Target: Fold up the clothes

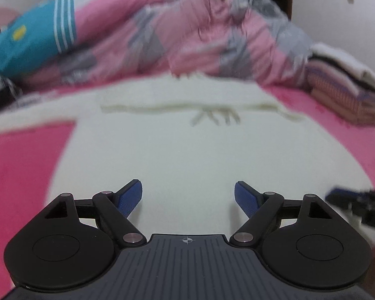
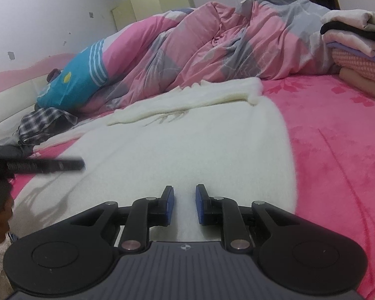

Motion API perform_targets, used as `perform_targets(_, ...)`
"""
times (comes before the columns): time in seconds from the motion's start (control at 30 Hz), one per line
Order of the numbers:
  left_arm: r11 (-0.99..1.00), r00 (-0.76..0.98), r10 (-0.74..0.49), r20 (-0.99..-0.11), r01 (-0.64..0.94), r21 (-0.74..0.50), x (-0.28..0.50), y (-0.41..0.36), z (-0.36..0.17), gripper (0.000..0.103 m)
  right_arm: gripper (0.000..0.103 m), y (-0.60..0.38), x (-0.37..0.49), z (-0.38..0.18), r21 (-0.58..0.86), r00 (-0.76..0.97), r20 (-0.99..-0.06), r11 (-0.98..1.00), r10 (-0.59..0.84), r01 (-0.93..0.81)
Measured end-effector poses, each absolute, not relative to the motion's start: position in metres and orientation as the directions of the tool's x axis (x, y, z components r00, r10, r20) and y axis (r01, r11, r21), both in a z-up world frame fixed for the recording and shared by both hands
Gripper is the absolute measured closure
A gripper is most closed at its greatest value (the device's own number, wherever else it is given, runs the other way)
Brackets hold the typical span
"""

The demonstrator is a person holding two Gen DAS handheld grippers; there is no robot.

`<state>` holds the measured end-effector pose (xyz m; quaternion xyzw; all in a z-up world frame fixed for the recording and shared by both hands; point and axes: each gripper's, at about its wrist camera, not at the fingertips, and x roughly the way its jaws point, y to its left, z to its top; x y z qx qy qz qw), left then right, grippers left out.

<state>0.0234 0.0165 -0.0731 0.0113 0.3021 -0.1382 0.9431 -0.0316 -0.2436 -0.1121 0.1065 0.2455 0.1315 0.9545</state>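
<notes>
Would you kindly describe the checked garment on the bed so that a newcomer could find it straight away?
Start from the pink bedspread and follow the crumpled pink-and-grey duvet to its far left end, where a blue striped pillow rests. Just below that pillow lies the checked garment, crumpled in a heap. Its dark-and-white check sets it apart from the plain cream garment spread flat beside it.

The left tongs (image 1: 188,197) are held wide apart above a cream fleece garment (image 1: 177,150) spread on a pink plush bed (image 1: 20,175). A rumpled pink-and-grey quilt (image 1: 187,37) and a folded clothes stack (image 1: 345,87) are seen behind.
</notes>
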Motion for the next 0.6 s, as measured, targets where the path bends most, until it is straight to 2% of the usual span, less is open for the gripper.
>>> perform_targets(0.17,0.959,0.769,-0.241,-0.592,0.283,-0.022,-0.013,0.023,-0.076,0.021,0.083,-0.245,-0.032,-0.114,0.273,0.847,-0.432,0.94,0.31,-0.205)
perform_targets(0.4,0.959,0.74,-0.251,-0.624,0.277,-0.058,-0.036,0.044,-0.056,0.017,0.081,-0.245,-0.032,-0.113,0.28,0.845,-0.432,0.938,0.315,-0.207)
perform_targets(0.6,0.977,0.818,-0.193,-0.542,0.209,-0.034,-0.029,0.077,-0.005,0.012,0.078,-0.242,-0.032,-0.111,0.284,0.843,-0.44,0.938,0.31,-0.197)
